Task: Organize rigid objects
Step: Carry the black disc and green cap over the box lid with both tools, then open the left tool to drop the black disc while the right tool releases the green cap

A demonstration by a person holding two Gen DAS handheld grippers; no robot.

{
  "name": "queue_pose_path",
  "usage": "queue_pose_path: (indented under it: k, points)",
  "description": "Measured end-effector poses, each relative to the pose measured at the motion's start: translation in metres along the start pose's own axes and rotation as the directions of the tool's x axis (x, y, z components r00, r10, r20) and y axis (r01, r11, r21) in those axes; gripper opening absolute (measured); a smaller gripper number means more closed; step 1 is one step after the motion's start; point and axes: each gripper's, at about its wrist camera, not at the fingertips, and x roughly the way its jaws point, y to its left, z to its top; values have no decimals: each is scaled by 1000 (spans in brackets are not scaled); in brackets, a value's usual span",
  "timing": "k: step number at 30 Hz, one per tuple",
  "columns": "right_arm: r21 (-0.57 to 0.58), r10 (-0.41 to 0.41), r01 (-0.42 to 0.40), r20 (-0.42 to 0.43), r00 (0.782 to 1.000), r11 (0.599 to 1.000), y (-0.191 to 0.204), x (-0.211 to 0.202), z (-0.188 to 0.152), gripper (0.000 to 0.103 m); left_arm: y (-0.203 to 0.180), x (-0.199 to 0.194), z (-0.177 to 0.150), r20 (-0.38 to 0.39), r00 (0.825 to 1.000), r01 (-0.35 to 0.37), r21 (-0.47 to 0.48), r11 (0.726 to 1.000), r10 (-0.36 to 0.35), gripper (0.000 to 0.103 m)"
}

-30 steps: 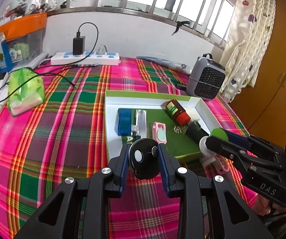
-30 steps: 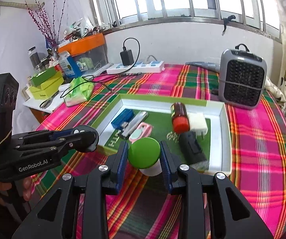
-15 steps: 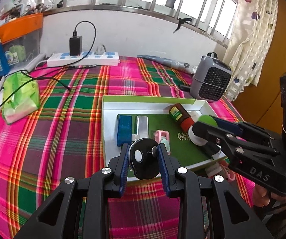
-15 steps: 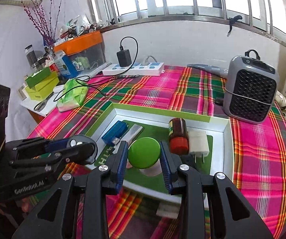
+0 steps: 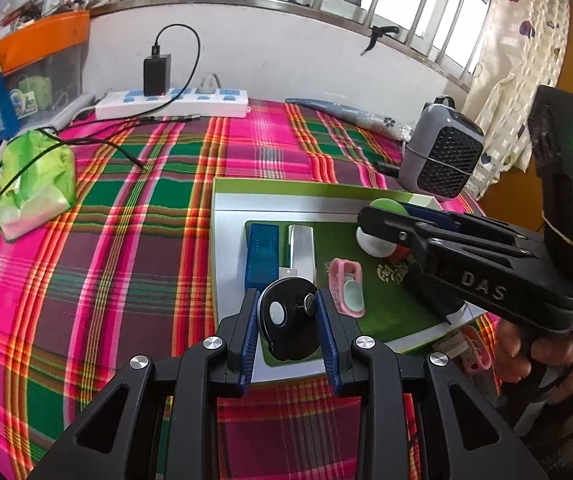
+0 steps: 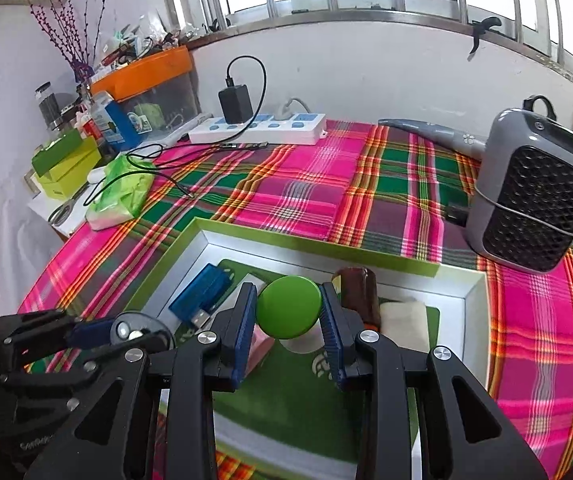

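I have two grippers, each clamped on one thing: my left gripper [image 5: 286,332] grips a black disc [image 5: 286,326], my right gripper [image 6: 288,330] a green-capped jar [image 6: 288,312], both over the one tray [image 6: 474,300]. Beyond them lie one blue stick [image 5: 262,254] and one brown bottle [image 6: 356,294]. Only the left view shows the pink clip [image 5: 348,294] just right of its gripper; only the right shows two green boxes [image 6: 66,164] far left.

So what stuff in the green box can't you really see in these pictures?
- Brown bottle: in the left wrist view the right hand-held gripper covers nearly all of it.
- White block: hidden in the left wrist view by that gripper; what it is, too unclear.
- Pink case: in the right wrist view only a sliver shows beside a finger.
- The underside of the green-capped jar: hidden in both views.
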Motion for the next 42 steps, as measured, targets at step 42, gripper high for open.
queue_pose_path:
  k: [42]
  points:
    - [6,21,-20,-48,999,1000,-3,33,4,33,1,12,0,-15,1000,-1,11,1000,1,28]
